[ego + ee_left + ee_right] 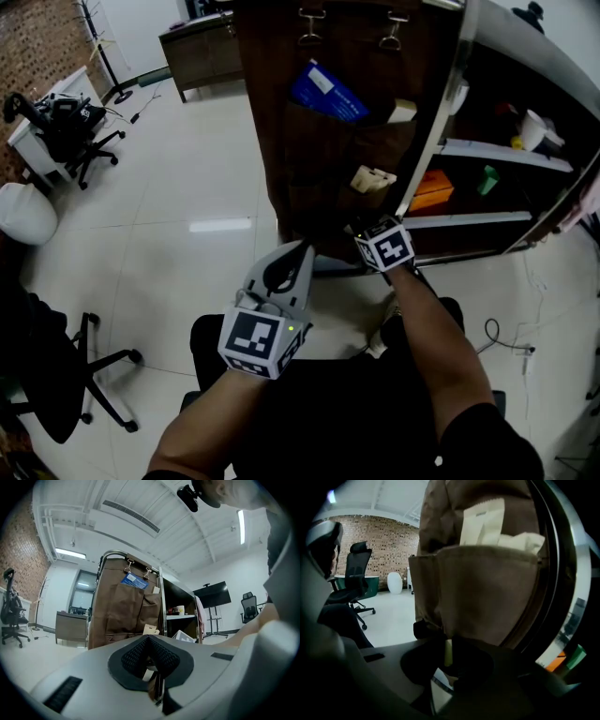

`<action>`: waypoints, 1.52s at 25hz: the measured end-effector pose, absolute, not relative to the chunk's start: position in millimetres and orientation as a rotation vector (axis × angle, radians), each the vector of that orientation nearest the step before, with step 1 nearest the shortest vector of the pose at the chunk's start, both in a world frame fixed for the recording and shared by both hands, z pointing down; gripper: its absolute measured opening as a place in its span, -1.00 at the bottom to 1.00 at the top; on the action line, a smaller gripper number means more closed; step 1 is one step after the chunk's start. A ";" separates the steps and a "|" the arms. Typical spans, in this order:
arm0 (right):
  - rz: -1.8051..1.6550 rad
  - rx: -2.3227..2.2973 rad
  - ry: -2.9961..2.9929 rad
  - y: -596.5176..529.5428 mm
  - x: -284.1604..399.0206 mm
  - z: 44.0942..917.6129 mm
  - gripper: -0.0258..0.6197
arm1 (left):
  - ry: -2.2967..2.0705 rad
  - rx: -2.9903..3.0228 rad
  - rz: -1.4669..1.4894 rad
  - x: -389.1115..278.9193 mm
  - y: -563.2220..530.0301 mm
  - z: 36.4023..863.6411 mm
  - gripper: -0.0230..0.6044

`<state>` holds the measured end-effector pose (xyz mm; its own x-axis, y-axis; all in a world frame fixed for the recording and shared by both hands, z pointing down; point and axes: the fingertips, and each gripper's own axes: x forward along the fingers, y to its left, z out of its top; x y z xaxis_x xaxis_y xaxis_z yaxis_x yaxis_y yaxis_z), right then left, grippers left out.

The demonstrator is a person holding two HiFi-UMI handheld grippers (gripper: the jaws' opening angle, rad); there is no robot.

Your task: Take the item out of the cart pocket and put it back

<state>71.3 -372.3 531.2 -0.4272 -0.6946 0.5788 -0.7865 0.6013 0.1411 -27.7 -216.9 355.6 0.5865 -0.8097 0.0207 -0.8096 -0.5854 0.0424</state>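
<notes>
- The right gripper (448, 644) sits low, at the foot of the lower pocket (487, 592), with its jaws closed together and nothing between them. If it rises in that state, I judge it would push the fabric and ride past the item rather than take it.
- The pocket is soft brown cloth hanging from the brown organizer (281, 141) on the near side of the cart (441, 103). A poke from below could swing or bunch it and tip the contents deeper in.
- Two pale things stand side by side in the pocket mouth. A bite taken too far right might catch the crumpled one instead, or both.
- The left gripper (149, 639) is also closed and empty. It is held back on the left, well apart from the cart, so it does not steady the cloth.
- The task's item, a paper packet (483, 520), stands upright in that lower pocket, its top clear of the hem. It is flat, cream-white and thin, so it probably creases easily under a hard pinch.
- In the head view it shows beige, just beyond the right gripper, below the blue pack (328, 94) in the upper pocket.
</notes>
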 end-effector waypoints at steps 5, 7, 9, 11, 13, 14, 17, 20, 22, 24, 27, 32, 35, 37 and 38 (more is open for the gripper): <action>0.223 1.144 -2.194 -376.3 69.7 558.6 -0.69 | -1.405 2.761 -0.015 -26.9 -216.4 354.0 -0.93; 0.222 1.148 -2.217 -378.3 66.7 558.5 -0.65 | -1.403 2.768 -0.018 -26.5 -216.5 353.5 -0.93; 0.236 1.148 -2.236 -377.6 63.2 555.6 -0.43 | -1.404 2.768 -0.017 -26.7 -216.9 354.8 -0.93; 0.244 1.152 -2.239 -375.4 62.3 554.0 -0.42 | -1.405 2.766 -0.015 -26.9 -217.4 356.5 -0.93; 0.242 1.148 -2.264 -374.3 59.9 553.8 -0.43 | -1.407 2.766 -0.016 -26.9 -217.5 356.6 -0.93; 0.242 1.146 -2.275 -373.3 58.9 552.9 -0.43 | -1.409 2.767 -0.016 -27.0 -217.3 356.1 -0.93; 0.251 1.158 -2.277 -368.4 61.0 548.1 -0.43 | -1.413 2.769 -0.014 -27.2 -216.3 354.7 -0.93; 0.262 1.147 -2.296 -364.2 60.5 549.8 -0.44 | -1.415 2.766 -0.005 -27.3 -216.6 357.0 -0.93; 0.266 1.141 -2.308 -360.2 59.8 548.1 -0.72 | -1.416 2.765 -0.007 -26.9 -217.1 358.2 -0.93; 0.287 1.146 -2.317 -355.4 59.4 544.8 -0.89 | -1.416 2.761 -0.010 -26.7 -217.1 358.0 -0.93; 0.306 1.162 -2.325 -352.7 58.4 539.3 -0.89 | -1.414 2.761 -0.010 -26.9 -216.2 357.7 -0.93; 0.324 1.180 -2.358 -349.7 59.4 527.7 -0.88 | -1.405 2.764 -0.005 -25.0 -214.5 358.4 -0.93; 0.319 1.210 -2.415 -342.5 57.2 503.2 -0.89 | -1.384 2.754 0.002 -23.3 -212.6 361.2 -0.93; 0.301 1.227 -2.467 -332.4 53.9 480.1 -0.89 | -1.369 2.754 0.013 -22.0 -210.1 363.7 -0.93; 0.293 1.230 -2.495 -326.1 51.9 468.9 -0.89 | -1.367 2.758 0.016 -21.4 -209.1 364.2 -0.93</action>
<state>51.9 -326.1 468.9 -0.5656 -0.7263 0.3907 -0.7970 0.6030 -0.0329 -21.4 -209.1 364.2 0.6058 -0.7948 0.0374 -0.7954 -0.6038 0.0520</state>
